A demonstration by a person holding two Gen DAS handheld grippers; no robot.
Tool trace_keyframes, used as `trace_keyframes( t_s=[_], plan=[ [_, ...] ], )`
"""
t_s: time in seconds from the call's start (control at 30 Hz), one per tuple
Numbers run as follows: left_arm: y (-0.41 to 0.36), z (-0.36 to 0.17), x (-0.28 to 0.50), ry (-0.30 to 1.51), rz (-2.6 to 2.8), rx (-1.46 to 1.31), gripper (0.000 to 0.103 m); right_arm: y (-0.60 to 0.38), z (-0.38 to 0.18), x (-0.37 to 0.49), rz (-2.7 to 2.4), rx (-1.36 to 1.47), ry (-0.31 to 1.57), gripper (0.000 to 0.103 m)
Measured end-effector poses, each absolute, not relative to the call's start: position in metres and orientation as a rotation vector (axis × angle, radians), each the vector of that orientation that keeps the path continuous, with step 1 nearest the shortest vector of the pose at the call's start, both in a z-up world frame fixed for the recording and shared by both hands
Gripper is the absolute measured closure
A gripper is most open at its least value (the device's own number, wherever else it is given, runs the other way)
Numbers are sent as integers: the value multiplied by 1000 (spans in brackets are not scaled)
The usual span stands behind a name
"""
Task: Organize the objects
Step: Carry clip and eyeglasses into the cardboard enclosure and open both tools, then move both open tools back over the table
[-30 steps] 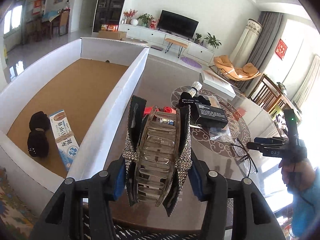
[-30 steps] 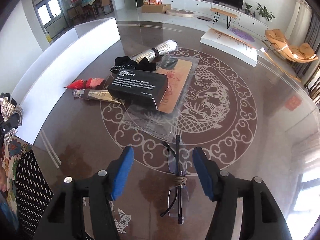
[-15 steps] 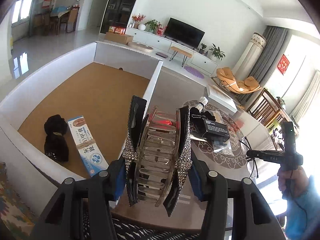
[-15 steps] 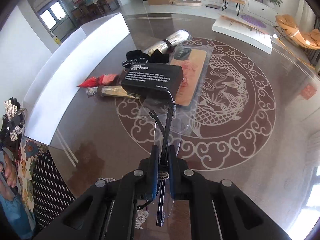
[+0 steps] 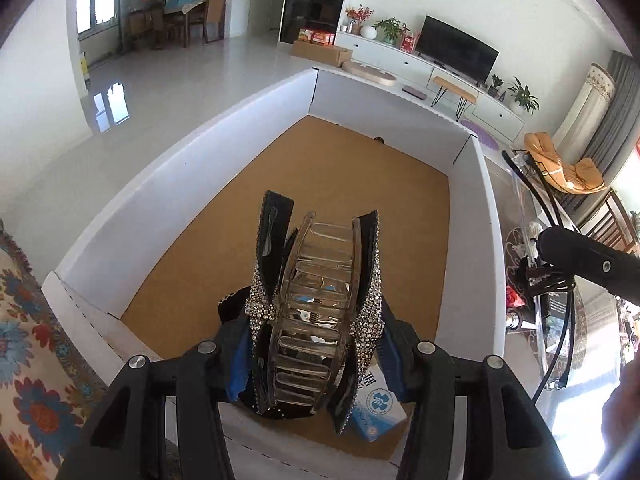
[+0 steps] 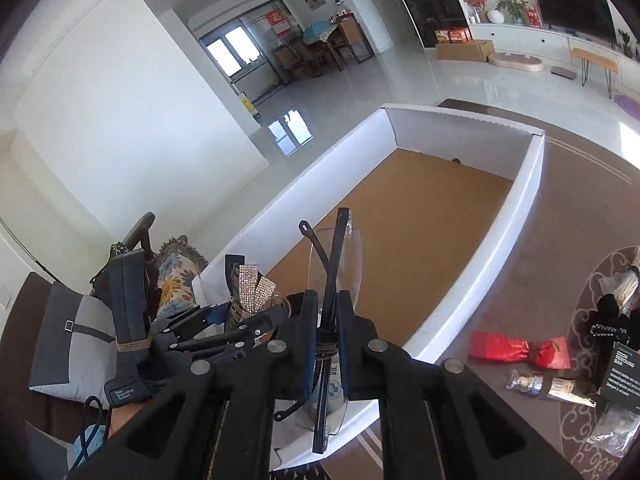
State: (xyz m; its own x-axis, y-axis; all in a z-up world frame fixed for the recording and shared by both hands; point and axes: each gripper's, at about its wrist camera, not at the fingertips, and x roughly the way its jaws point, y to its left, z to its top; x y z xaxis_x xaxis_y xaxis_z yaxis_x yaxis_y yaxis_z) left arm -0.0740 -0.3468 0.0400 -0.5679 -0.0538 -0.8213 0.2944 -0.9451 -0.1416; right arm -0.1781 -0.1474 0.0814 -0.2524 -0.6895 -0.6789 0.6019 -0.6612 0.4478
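Over the near end of a white-walled box (image 5: 192, 168) with a brown floor, the left gripper (image 5: 316, 344) holds a rhinestone-trimmed hair clip (image 5: 316, 300) upright, its blue-padded fingers (image 5: 390, 364) pressed against the clip's two sides. Beneath the clip, a blue-and-white carton (image 5: 376, 400) lies on the box floor at the near right corner, with a black item partly hidden behind the clip. The right gripper (image 6: 328, 344) has its fingers clamped narrow on folded glasses (image 6: 334, 280), which stand above the box's near wall in the right wrist view. On the desk (image 6: 560, 208) right of the box lie a red packet (image 6: 516, 350), a silver-capped tube (image 6: 548, 386) and a black box (image 6: 626, 372) near the right edge.
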Motion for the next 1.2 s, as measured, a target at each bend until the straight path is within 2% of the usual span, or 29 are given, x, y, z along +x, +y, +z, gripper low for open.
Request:
trace_keyframes(
  t_s=[0.03,0.07,0.1,0.13,0.17,0.27,0.3,0.4,0.53,0.63,0.7,0.8,0.93,1.1,1.2],
  plan=[
    [-349,34,-76,367,-2558,1357,49,-161,71,-181,-1983,1171,-120,91],
    [-351,29,-78,347,-2525,1376,47,-172,61,-183,-1983,1197,-123,83],
    [-354,24,-80,334,-2499,1391,37,-180,53,-185,-1990,1223,-123,69],
    [-357,20,-79,326,-2482,1392,31,-182,49,-184,-2004,1234,-127,62],
    [-359,21,-78,322,-2477,1379,25,-181,47,-184,-2022,1229,-140,51],
    [-357,26,-67,321,-2498,1330,23,-160,52,-176,-2078,1158,-155,34],
    [-354,30,-63,329,-2510,1302,23,-150,54,-173,-2110,1128,-132,25],
    [-331,47,-44,378,-2603,1206,23,-111,58,-156,-2233,1019,-21,8],
    [-268,60,-21,423,-2795,1197,21,-38,43,-136,-2390,964,147,7],
    [-204,61,-7,400,-2944,1239,7,22,19,-116,-2536,970,233,7],
    [-163,53,-3,362,-3009,1290,1,72,1,-107,-2627,1055,189,7],
    [-109,24,-7,312,-3008,1411,1,125,-29,-101,-2700,1233,81,7],
    [-65,-15,-17,275,-2918,1475,1,177,-53,-89,-2740,1320,-6,7],
    [-53,-48,-20,217,-2836,1507,1,188,-64,-82,-2760,1333,26,7],
    [-50,-52,-17,104,-2830,1469,1,189,-67,-80,-2777,1321,47,7]
  ],
)
